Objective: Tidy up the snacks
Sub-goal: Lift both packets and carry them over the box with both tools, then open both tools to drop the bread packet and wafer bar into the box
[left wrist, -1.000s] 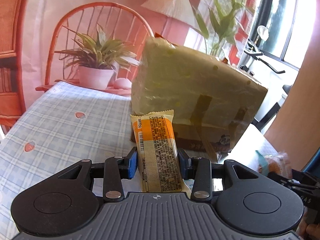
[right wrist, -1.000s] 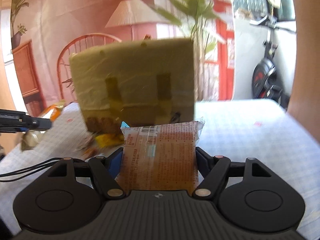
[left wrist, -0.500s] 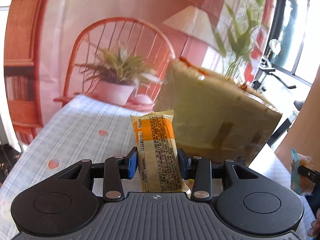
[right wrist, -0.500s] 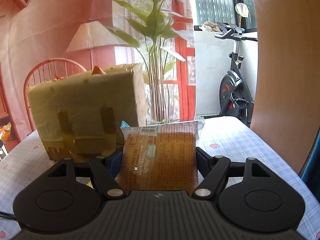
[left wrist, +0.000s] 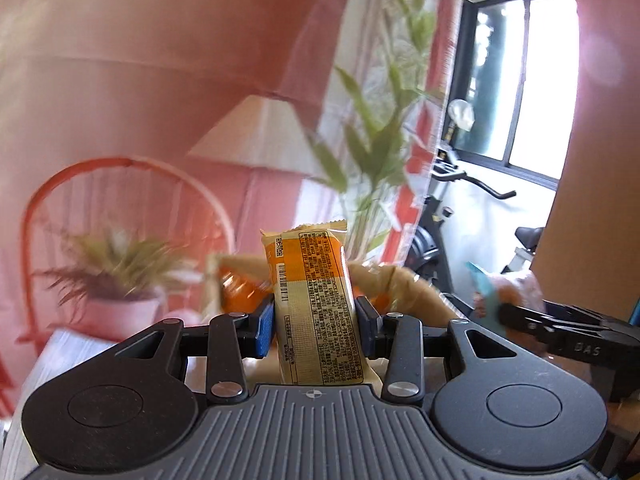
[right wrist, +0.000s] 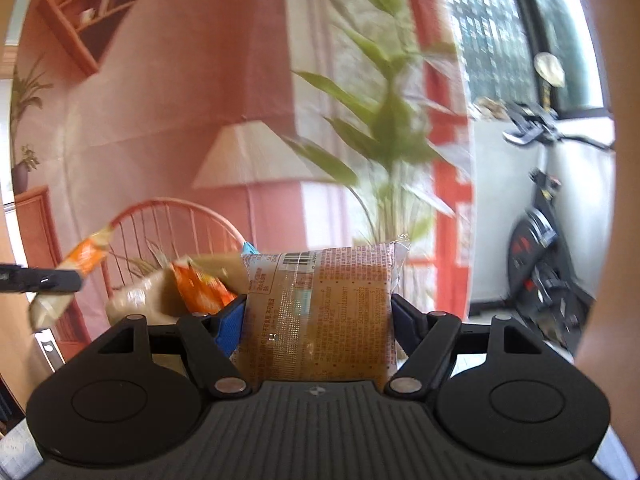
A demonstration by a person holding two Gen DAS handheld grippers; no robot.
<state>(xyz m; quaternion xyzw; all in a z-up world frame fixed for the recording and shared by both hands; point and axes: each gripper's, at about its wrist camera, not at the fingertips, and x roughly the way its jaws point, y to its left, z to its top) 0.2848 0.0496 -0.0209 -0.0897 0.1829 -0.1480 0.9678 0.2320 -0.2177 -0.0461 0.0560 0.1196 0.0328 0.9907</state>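
both grippers have risen, so the taped box (left wrist: pixel 416 292) now sits low behind the packets, its top visible.

left wrist view sits just behind its own fingers, facing roughly level across the box (left wrist: pixel 404 284) top toward the lamp (left wrist: pixel 260 136), chair (left wrist: pixel 120 200) and bike (left wrist: pixel 472 184). right wrist view is likewise close behind its fingers, same heading. shared: lamp (right wrist: pixel 256 156), tall plant (right wrist: pixel 384 120), bike (right wrist: pixel 548 240); each view catches the other gripper at its edge.
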